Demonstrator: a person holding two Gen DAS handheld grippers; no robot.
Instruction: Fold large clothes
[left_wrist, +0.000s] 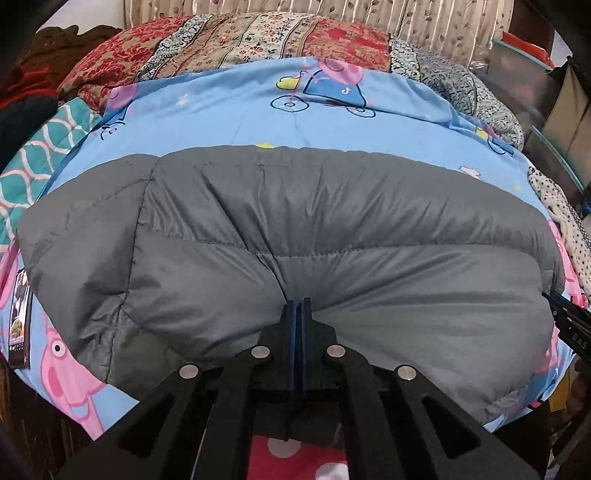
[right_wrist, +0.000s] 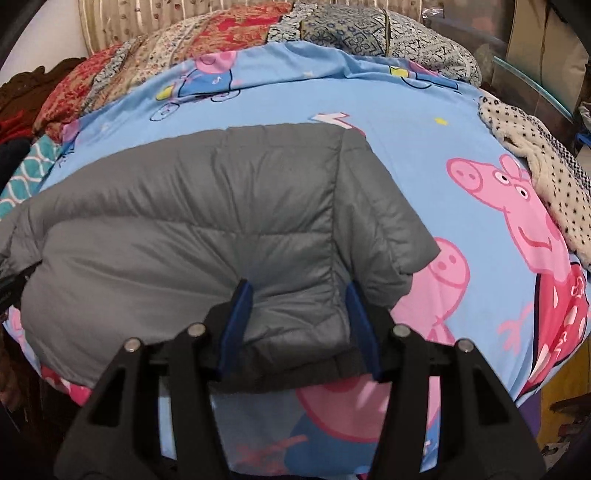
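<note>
Left wrist view shows our left gripper closed, pinching the grey puffer jacket lying just ahead on the cartoon bedsheet. Our right gripper stands wide open around the jacket's near corner, holding nothing. We fear the slippery padding slides out of the thin pinch, or the fold springs open.

Left wrist view: the jacket is creased where the closed fingers of the left gripper meet it; whether cloth lies between them cannot be told. The right gripper shows only as a dark sliver cut off at 3 o'clock, its jaws out of sight. A dark tag at 9 o'clock is clipped, its print too small to read. Right wrist view: the jacket runs off the picture at 9 o'clock, and its near hem is partly hidden behind the right gripper. The dotted cloth is cut off at 3 o'clock.
</note>
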